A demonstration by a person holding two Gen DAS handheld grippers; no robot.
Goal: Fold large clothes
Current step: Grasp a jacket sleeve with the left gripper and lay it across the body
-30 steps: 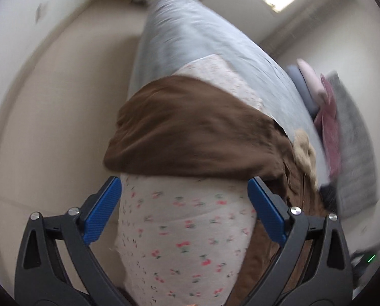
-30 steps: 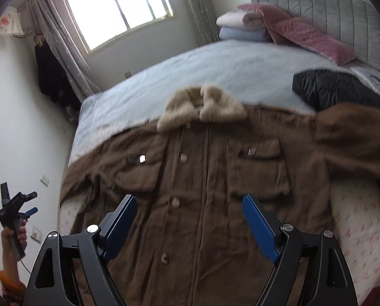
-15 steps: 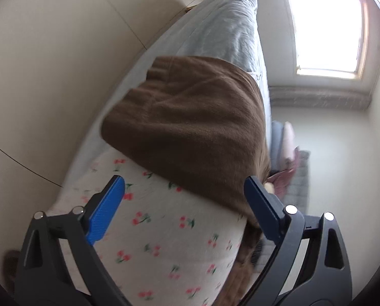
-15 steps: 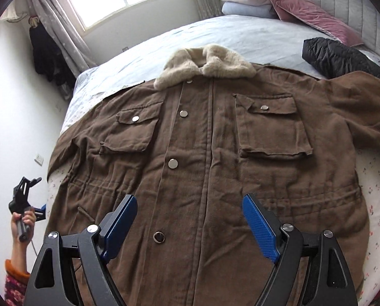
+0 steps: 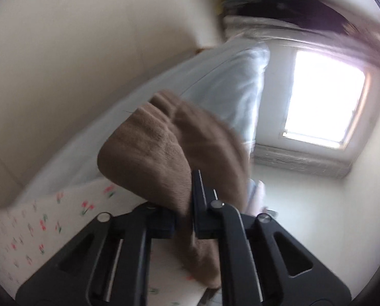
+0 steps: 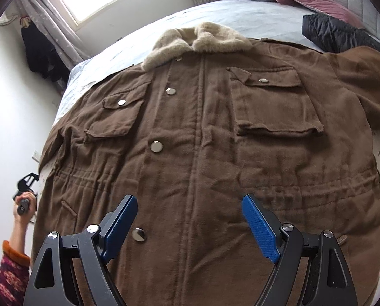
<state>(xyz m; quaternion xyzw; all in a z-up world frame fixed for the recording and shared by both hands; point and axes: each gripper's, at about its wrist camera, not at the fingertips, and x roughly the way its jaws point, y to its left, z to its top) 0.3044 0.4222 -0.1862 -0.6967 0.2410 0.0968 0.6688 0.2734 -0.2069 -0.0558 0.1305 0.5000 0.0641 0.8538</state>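
Where left gripper (image 5: 183, 219) was spread wide before brown coat (image 6: 215, 153) edge 1 s ago, jaws now seen pressed together, fold of brown coat sleeve (image 5: 164, 153) pinched between them, at coat's left edge. Right gripper (image 6: 190, 225) brought lower over coat since then; coat seen larger. Right jaws kept spread wide, nothing held, above coat hem near lowest snap button (image 6: 139, 235). Coat laid flat, front up, on bed (image 6: 241, 15), fur collar (image 6: 197, 43) at coat's far end.
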